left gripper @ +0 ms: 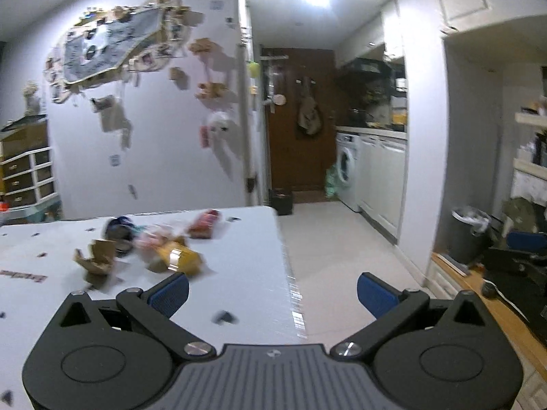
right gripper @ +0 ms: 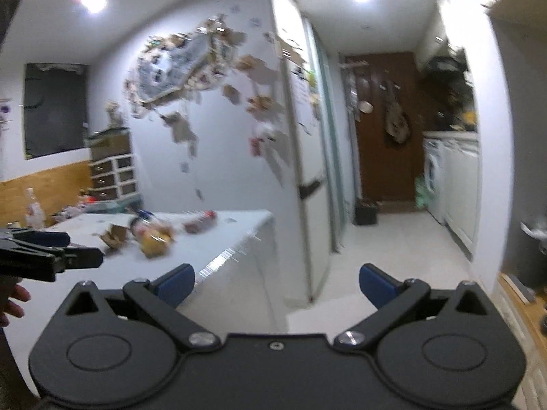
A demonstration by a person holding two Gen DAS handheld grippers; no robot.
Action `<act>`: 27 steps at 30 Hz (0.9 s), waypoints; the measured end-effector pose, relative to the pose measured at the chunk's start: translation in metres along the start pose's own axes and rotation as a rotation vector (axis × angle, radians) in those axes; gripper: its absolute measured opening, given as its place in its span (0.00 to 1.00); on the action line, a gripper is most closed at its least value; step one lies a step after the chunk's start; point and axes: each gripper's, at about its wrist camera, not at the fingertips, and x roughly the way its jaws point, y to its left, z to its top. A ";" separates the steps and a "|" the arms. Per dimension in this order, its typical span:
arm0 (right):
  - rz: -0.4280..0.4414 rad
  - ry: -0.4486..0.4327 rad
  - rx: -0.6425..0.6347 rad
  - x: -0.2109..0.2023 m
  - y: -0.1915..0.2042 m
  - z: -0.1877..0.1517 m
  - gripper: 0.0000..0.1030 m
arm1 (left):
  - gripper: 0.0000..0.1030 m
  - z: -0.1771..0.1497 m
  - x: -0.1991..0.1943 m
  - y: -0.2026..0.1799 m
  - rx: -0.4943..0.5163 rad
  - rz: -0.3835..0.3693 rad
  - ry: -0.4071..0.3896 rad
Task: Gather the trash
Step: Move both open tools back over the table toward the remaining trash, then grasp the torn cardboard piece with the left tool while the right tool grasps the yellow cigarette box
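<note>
A pile of trash lies on the white table (left gripper: 246,259): a torn brown cardboard piece (left gripper: 97,256), a yellow packet (left gripper: 177,256), a red wrapper (left gripper: 205,223) and a dark round item (left gripper: 119,230). My left gripper (left gripper: 271,294) is open and empty, above the table's near right part, short of the pile. My right gripper (right gripper: 278,285) is open and empty, off the table's right corner. In the right wrist view the pile shows as cardboard (right gripper: 114,235), yellow packet (right gripper: 155,241) and red wrapper (right gripper: 201,222), and the left gripper (right gripper: 65,251) shows at the left edge.
A grey trash bin (left gripper: 466,234) with a white liner stands on the floor at right. A white wall with paper decorations (left gripper: 112,48) rises behind the table. A corridor leads to a brown door (left gripper: 301,119) past a washing machine (left gripper: 347,167). A small dark box (left gripper: 282,200) sits on the floor.
</note>
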 end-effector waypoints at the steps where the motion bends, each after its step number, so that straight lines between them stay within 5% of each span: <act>1: 0.019 -0.007 -0.008 0.004 0.008 0.004 1.00 | 1.00 0.004 0.000 0.010 -0.002 0.017 -0.006; 15: 0.222 -0.040 -0.159 0.088 0.116 0.062 1.00 | 1.00 0.089 0.070 0.157 -0.146 0.229 -0.095; 27: 0.299 0.011 -0.182 0.165 0.169 0.096 1.00 | 1.00 0.062 0.188 0.254 -0.448 0.475 0.025</act>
